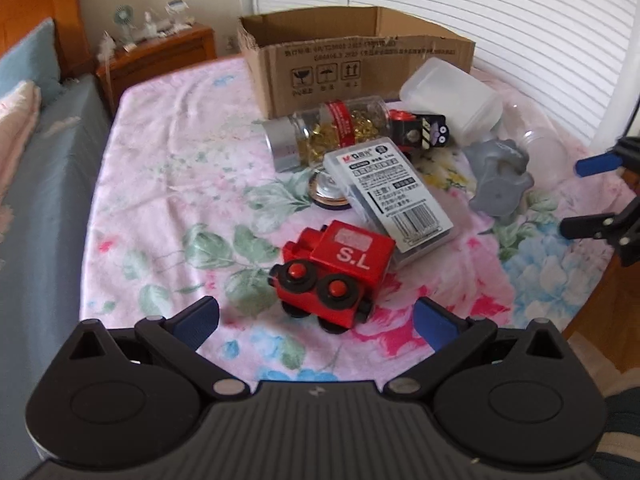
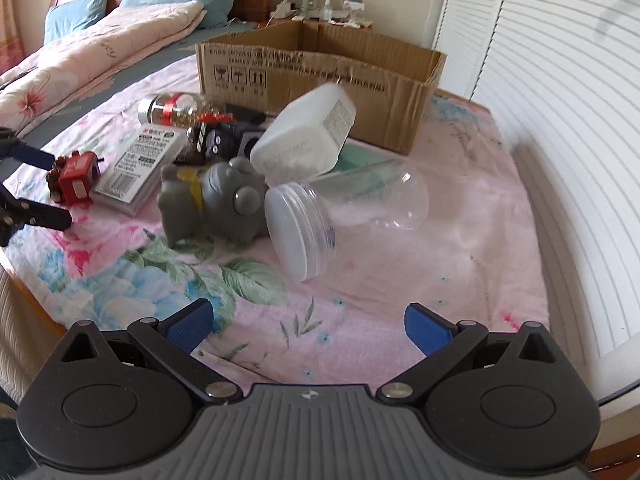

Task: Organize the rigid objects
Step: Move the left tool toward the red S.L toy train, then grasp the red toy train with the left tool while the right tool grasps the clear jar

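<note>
My left tongs (image 1: 318, 322) are spread wide and hold nothing, with the red toy train (image 1: 334, 266) just ahead between their tips on the floral cloth (image 1: 168, 184). My right tongs (image 2: 307, 326) are spread too, facing the clear jar (image 2: 340, 216) lying on its side beside the grey figurine (image 2: 224, 200). The cardboard box (image 2: 320, 80) stands behind the pile.
</note>
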`<state>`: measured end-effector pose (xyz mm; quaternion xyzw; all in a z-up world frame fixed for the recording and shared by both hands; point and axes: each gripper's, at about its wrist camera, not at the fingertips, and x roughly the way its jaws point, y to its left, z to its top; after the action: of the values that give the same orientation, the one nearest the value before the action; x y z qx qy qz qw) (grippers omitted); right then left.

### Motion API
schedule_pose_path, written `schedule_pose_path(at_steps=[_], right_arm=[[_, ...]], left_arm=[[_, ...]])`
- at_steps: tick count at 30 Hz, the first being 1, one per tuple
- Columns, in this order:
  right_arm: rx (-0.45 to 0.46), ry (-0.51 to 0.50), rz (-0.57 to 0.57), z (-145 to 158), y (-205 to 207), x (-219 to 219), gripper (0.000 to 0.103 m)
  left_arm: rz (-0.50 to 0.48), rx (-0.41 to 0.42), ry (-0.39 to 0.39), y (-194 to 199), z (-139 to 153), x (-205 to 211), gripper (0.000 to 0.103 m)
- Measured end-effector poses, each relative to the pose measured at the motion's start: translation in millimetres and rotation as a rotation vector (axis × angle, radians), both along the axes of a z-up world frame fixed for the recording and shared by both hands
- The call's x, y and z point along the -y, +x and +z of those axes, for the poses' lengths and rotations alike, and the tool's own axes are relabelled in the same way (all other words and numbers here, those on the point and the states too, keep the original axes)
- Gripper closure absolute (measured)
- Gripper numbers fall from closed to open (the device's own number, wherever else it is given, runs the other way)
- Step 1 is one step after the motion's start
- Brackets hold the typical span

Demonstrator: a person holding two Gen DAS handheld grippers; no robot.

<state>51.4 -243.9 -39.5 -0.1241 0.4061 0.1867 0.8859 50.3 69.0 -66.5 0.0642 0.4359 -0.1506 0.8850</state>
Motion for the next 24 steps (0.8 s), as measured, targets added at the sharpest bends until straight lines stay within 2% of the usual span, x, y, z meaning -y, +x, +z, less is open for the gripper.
schedule_pose_path(at_steps=[8, 11, 16, 20, 24], right_arm=[[-0.028, 0.034, 0.054, -2.6, 14.4, 6.3, 0.000], [-0.034, 0.034, 0.070, -2.4, 16.9, 7.0, 0.000], [-0.035, 0.035, 0.075, -2.3, 19.5, 6.9, 0.000], [-0.043, 0.028, 0.067, -1.4, 22.7, 6.9, 0.000], [-0.031, 0.013, 0.073, 3.5, 26.4, 10.6, 0.000]], left_arm=[[-0.065, -0.007, -0.005, 15.1, 0.0, 3.7, 0.001], [-0.122, 0.007, 0.022, 16.3, 1.9, 6.7, 0.002], [-0.229, 0.027, 0.060, 18.2, 6.5, 12.1, 0.011], [-0.269, 0.003, 0.036, 23.8, 7.2, 8.9, 0.017], [-0.278, -0.022, 0.006, 23.4, 10.6, 5.7, 0.035]])
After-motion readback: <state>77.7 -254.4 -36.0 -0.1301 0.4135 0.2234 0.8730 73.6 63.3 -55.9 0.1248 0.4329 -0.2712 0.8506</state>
